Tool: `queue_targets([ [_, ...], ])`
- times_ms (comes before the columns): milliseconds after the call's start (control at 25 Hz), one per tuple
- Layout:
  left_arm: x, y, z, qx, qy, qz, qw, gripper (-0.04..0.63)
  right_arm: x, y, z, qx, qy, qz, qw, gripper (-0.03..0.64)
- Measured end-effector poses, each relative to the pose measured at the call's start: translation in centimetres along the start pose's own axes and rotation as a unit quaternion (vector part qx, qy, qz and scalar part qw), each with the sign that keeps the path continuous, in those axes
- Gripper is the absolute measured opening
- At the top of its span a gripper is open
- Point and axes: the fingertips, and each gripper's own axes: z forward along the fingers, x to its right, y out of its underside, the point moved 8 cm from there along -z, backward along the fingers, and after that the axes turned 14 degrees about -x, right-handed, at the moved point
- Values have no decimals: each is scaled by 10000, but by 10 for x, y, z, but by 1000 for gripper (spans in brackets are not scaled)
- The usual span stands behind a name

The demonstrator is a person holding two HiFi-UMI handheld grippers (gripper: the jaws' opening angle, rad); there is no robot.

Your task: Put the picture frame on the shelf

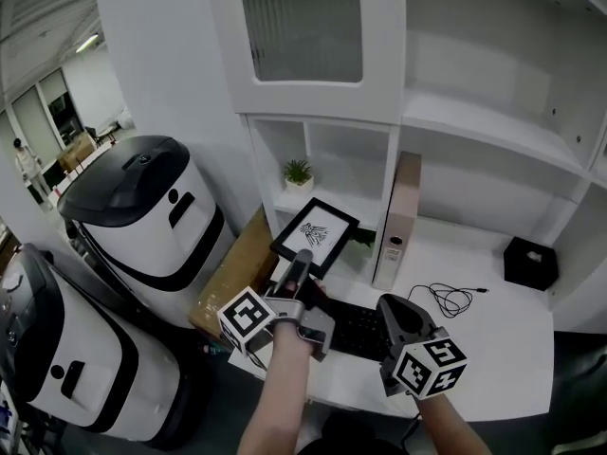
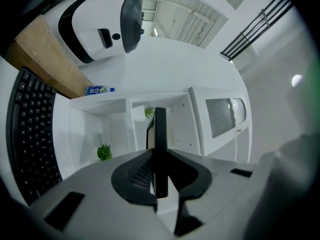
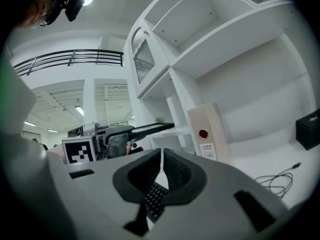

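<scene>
left gripper (image 1: 302,258) is clamping the picture frame (image 1: 317,236) by its near edge, frame sticking out ahead of the jaws. right gripper (image 1: 395,313) is hanging closed and empty, near the frame's right.

In the cubby (image 1: 275,150) a potted plant (image 1: 298,172), binder (image 1: 398,218) upright alongside; open shelf (image 1: 493,140) rightward.

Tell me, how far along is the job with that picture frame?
Done: the left gripper has the picture frame clamped by its edge, up in the air. In hand: holding it before the shelf with the small plant. Left: setting it down there and letting go.
</scene>
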Motion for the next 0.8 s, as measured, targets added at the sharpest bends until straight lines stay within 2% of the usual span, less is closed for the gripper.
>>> queue_targets([
  [240,2,-11,17,57,13,-20,10000,66,0,-8,3,78,136,-23,9999,3],
  [800,-16,-8,58,177,-31,-411,9990,66,12,-11,-8,147,561,74,9983,3],
])
